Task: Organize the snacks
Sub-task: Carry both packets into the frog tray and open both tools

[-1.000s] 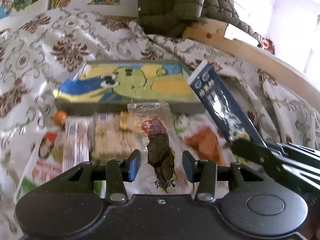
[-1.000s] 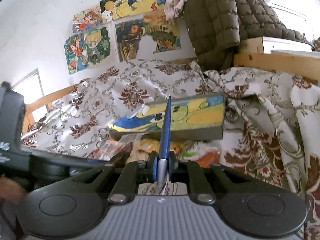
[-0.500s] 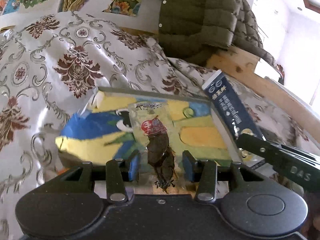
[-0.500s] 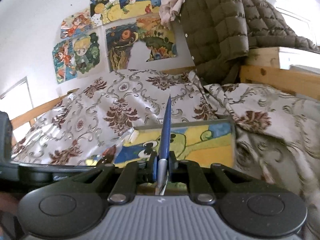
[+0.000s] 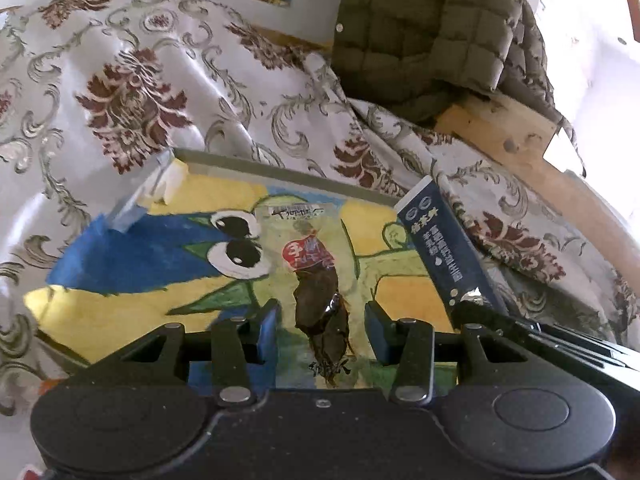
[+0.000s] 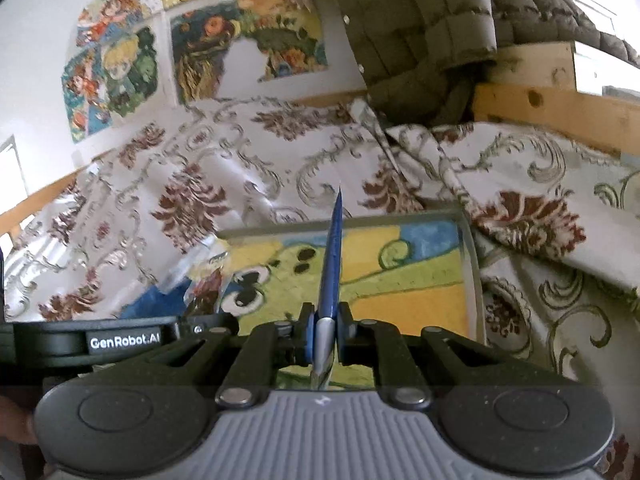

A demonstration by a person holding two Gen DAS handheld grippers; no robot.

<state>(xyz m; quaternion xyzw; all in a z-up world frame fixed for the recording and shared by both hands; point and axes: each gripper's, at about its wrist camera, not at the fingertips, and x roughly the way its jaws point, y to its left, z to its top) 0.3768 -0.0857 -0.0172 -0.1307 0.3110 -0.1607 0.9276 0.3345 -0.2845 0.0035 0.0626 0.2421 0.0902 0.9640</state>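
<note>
Left gripper (image 5: pixel 322 328) pinches a clear snack packet (image 5: pixel 316 280) by its edges, holding it over the painted box (image 5: pixel 120 256). Right gripper (image 6: pixel 323 330), pressed nearly together, grips a flat blue packet (image 6: pixel 333 256) edge-on above the same box, probably so both can be dropped inside.

Glossy clear plastic on the snack packet (image 5: pixel 316 280); smooth printed dark-blue sachet (image 5: pixel 448 248) with a shiny foil end; matt, chalky paint across the box (image 6: pixel 400 280); satiny patterned cloth of the bedspread (image 5: pixel 160 92); quilted matt jacket (image 5: pixel 420 28); bare knotted wooden rail (image 6: pixel 560 108); matt black plastic on the left gripper (image 5: pixel 322 332), ribbed grey on the right gripper (image 6: pixel 323 334)
</note>
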